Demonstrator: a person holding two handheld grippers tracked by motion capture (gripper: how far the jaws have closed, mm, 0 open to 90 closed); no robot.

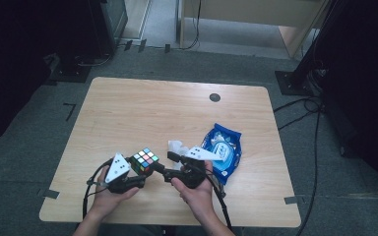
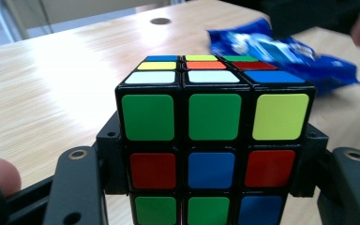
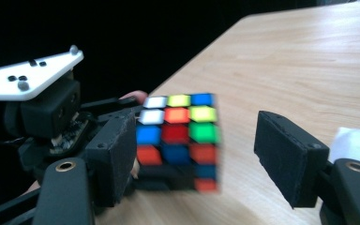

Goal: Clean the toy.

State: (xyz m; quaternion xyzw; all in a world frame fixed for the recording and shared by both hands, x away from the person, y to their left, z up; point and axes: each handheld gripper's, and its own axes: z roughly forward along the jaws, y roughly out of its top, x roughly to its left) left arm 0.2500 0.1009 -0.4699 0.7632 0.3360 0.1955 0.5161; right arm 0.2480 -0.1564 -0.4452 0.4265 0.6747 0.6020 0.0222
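Fingers of left gripper (image 2: 213,187) clamp unbranded Rubik's cube (image 2: 214,140); blue packet (image 2: 281,54) lettering unreadable.

The wooden table (image 1: 128,113) has rounded corners. A blue packet (image 1: 223,150) and a white tissue (image 1: 178,146) lie on it, near the right front.

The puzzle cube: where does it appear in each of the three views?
High view: puzzle cube lies low and left of centre, in the left gripper.
Left gripper view: cube at centre, between the jaws.
Right gripper view: cube at centre, blurred.
Shared landmark: the wooden table.
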